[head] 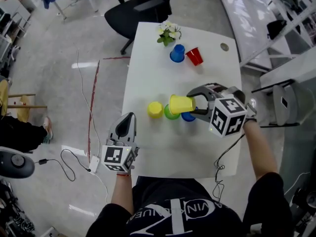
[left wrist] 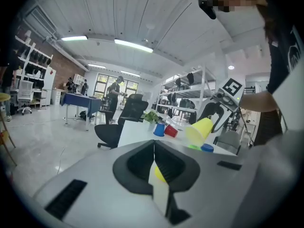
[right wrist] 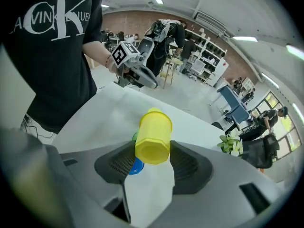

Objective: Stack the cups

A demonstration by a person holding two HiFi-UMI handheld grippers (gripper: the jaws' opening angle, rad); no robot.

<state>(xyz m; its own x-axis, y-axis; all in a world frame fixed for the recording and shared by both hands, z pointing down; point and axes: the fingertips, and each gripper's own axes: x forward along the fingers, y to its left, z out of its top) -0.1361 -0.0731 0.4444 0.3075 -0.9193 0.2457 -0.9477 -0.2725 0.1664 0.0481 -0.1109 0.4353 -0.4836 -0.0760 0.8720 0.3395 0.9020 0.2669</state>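
My right gripper (head: 191, 104) is shut on a yellow cup (head: 180, 104), held on its side above the table. In the right gripper view this cup (right wrist: 153, 137) sits between both pads, base toward the camera. Under it stand a green cup (head: 171, 114) and a blue cup (head: 188, 116), upside down. A second yellow cup (head: 155, 109) stands upside down just left of them. Another blue cup (head: 177, 53) and a red cup (head: 194, 56) are at the far end. My left gripper (head: 129, 118) hovers near the table's front left, shut and empty.
The white table (head: 148, 73) has a small flower pot (head: 169, 33) at its far edge and a round cable hole (head: 224, 47) at the far right. A black office chair (head: 138, 9) stands beyond the table. Cables (head: 74, 167) lie on the floor at the left.
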